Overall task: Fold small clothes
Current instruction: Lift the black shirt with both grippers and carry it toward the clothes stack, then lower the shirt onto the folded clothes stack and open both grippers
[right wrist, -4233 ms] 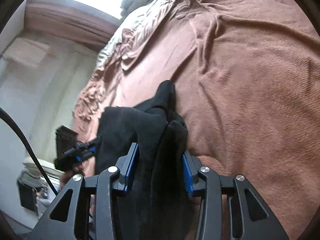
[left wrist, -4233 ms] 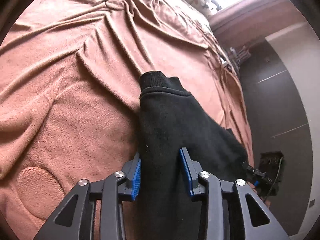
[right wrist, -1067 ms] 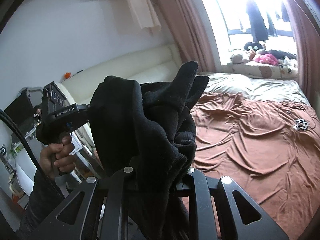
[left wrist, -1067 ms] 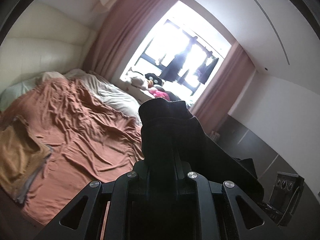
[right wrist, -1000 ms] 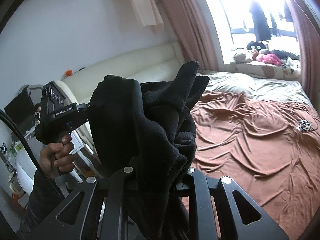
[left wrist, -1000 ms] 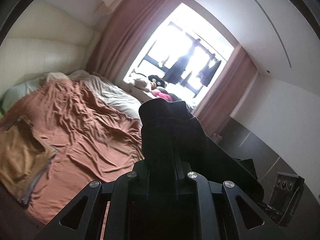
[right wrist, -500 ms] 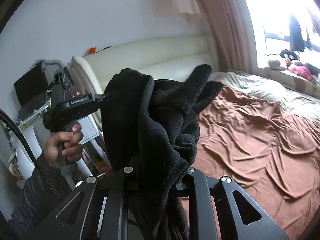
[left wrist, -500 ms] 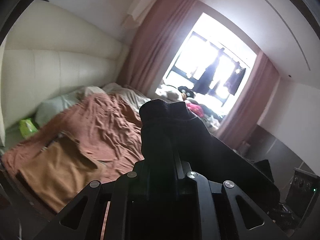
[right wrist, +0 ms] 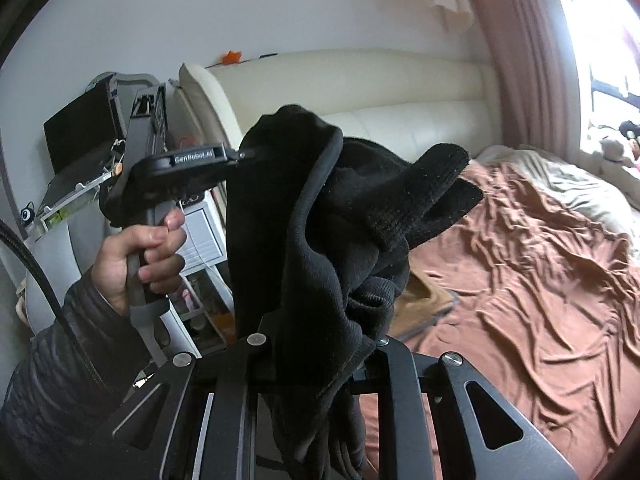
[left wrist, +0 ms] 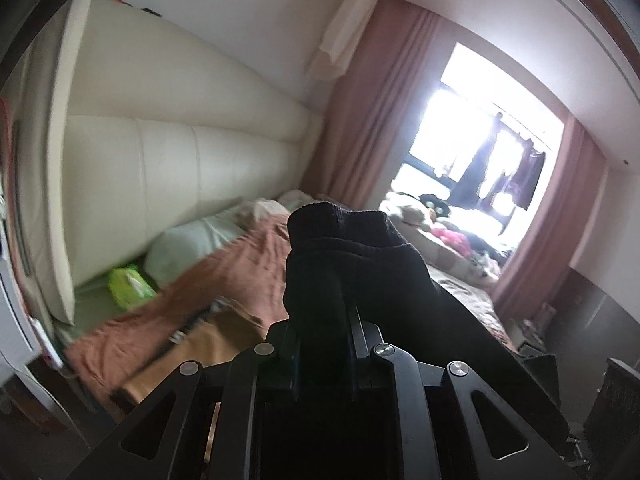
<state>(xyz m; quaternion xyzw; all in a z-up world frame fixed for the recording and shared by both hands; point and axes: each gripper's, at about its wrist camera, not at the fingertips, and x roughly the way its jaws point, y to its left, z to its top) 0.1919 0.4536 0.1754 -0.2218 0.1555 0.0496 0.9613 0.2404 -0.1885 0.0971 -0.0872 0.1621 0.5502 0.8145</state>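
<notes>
A black knit garment (left wrist: 344,264) is held up in the air between both grippers. My left gripper (left wrist: 324,320) is shut on one end of it, a ribbed cuff sticking up past the fingers. My right gripper (right wrist: 320,332) is shut on a bunched part of the same black garment (right wrist: 320,208), which hides the fingertips. The left gripper's body and the hand holding it (right wrist: 160,184) show at the left of the right wrist view. A tan folded cloth (left wrist: 208,344) lies on the near corner of the bed.
The bed with a rumpled brown blanket (right wrist: 540,280) lies below and ahead. A cream padded headboard (left wrist: 180,176) runs behind it, with a pillow (left wrist: 192,240) and a green packet (left wrist: 128,284). A bright window with pink curtains (left wrist: 492,160) is at the far end.
Both grippers closed on the garment and lifted it off the blanket. Over the last second both views swung left toward the headboard, with the garment still held.
</notes>
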